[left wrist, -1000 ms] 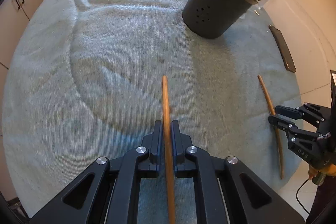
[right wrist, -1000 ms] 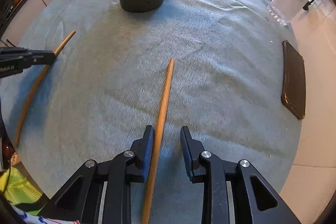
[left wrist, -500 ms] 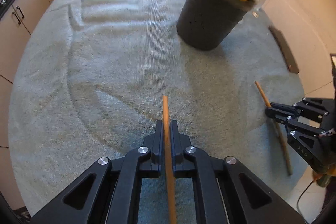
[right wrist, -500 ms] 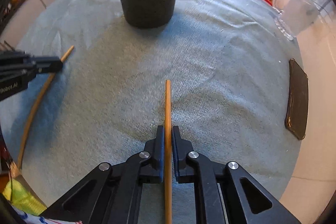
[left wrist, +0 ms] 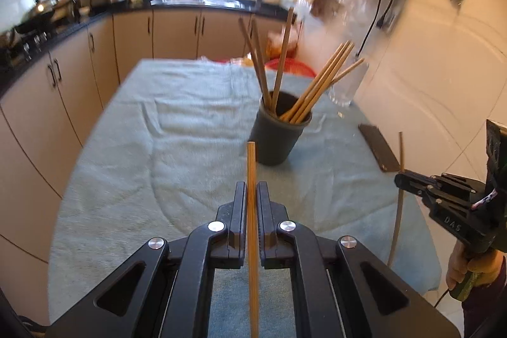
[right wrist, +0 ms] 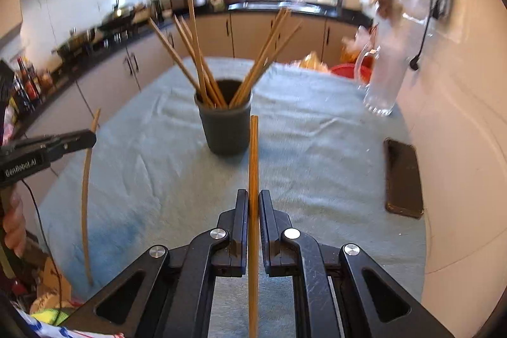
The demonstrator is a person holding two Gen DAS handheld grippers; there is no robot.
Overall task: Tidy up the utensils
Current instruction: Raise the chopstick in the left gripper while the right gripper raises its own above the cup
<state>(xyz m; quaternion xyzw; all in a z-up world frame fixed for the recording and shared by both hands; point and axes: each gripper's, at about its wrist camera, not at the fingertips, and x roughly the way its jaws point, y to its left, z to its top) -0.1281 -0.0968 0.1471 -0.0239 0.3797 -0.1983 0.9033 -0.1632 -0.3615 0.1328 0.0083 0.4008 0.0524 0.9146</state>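
Chopsticks lifted off the towel since before, left gripper and right gripper each clamped on one chopstick, tips raised toward the holder.

Right tongs clamp a chopstick before the holder.

Flat dark phone lying on pale green towel cloth; clear glass pitcher standing near wall.

Left tongs clamped tight, pointing forward and down, a stick pinched between the jaws. Right tongs likewise squeezed closed on a stick, tilted down. A hand grips the right handle.
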